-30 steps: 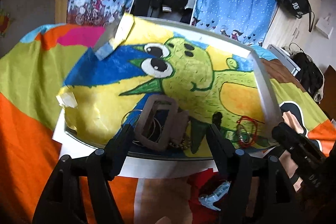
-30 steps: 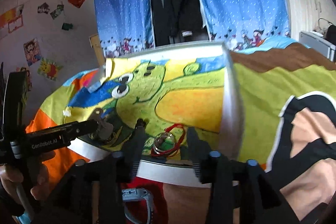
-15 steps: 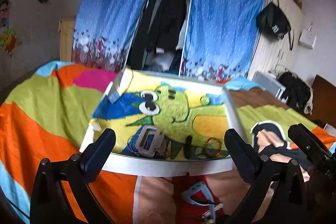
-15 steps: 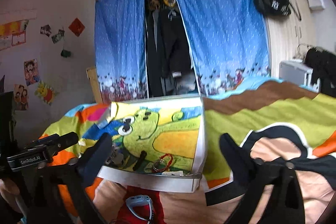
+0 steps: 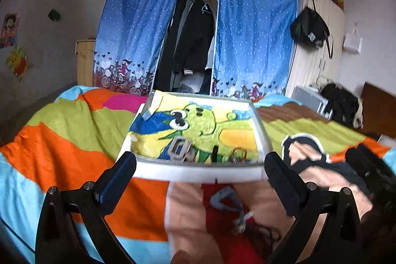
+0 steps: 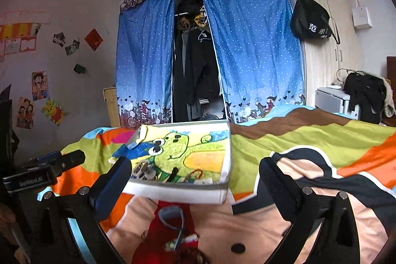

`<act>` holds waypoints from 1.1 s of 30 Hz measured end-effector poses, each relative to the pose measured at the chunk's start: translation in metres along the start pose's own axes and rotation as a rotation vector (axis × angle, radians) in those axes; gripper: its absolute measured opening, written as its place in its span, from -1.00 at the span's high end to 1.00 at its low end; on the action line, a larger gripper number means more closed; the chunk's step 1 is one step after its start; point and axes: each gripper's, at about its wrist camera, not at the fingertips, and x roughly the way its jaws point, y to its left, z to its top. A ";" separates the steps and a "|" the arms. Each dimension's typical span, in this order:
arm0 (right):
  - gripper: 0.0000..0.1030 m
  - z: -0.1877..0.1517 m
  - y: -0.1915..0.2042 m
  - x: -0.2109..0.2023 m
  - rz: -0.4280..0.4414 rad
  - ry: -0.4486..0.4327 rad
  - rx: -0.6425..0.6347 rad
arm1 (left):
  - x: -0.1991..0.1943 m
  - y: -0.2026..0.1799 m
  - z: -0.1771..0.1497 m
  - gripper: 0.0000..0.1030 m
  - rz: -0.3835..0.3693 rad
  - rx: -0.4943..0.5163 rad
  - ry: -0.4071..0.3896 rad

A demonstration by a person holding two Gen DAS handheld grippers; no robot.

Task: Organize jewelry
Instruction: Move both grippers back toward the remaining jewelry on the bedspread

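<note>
A shallow white tray [image 5: 198,171] lined with a green cartoon drawing lies on the bed; it also shows in the right wrist view [image 6: 173,192]. Near its front edge lie a grey rectangular buckle piece [image 5: 179,149], a dark clip [image 5: 215,154] and red loops [image 5: 238,154]; the right wrist view shows the buckle piece [image 6: 143,170] and red loops [image 6: 196,175]. My left gripper [image 5: 200,180] is open and empty, short of the tray. My right gripper [image 6: 195,184] is open and empty, also short of the tray.
A colourful cartoon bedspread [image 5: 61,135] covers the bed. Blue curtains [image 5: 252,41] and hanging clothes stand behind. A black bag [image 6: 310,19] hangs on the wardrobe at right. The other hand-held gripper's body [image 6: 44,172] shows at left in the right wrist view.
Both grippers have pulled back and up from the tray and opened wide. The buckle piece and red loops stay in the tray.
</note>
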 end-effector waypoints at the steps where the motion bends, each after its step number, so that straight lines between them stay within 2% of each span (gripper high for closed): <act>1: -1.00 -0.004 0.001 -0.007 -0.009 -0.003 -0.002 | -0.006 -0.002 -0.006 -0.97 0.008 0.007 -0.006; 5: -1.00 -0.019 0.002 -0.029 -0.042 -0.001 0.003 | -0.023 -0.006 -0.028 -0.97 0.019 0.006 -0.022; 7: -1.00 -0.027 0.001 -0.034 -0.059 0.027 0.004 | -0.028 -0.005 -0.037 -0.97 0.023 -0.001 -0.013; 11: -1.00 -0.045 -0.001 -0.038 -0.094 0.099 0.021 | -0.035 -0.004 -0.059 -0.97 0.042 0.007 0.012; 15: -1.00 -0.068 -0.004 -0.033 -0.161 0.216 0.033 | -0.037 -0.002 -0.080 -0.97 0.068 0.029 0.061; 19: -1.00 -0.084 -0.009 -0.034 -0.188 0.272 0.060 | -0.040 -0.001 -0.099 -0.97 0.061 0.025 0.112; 26: -1.00 -0.099 -0.015 -0.034 -0.189 0.314 0.066 | -0.034 -0.003 -0.119 -0.97 0.074 0.044 0.185; 33: -1.00 -0.110 -0.021 -0.025 -0.165 0.348 0.039 | -0.016 -0.002 -0.130 -0.97 0.029 0.056 0.282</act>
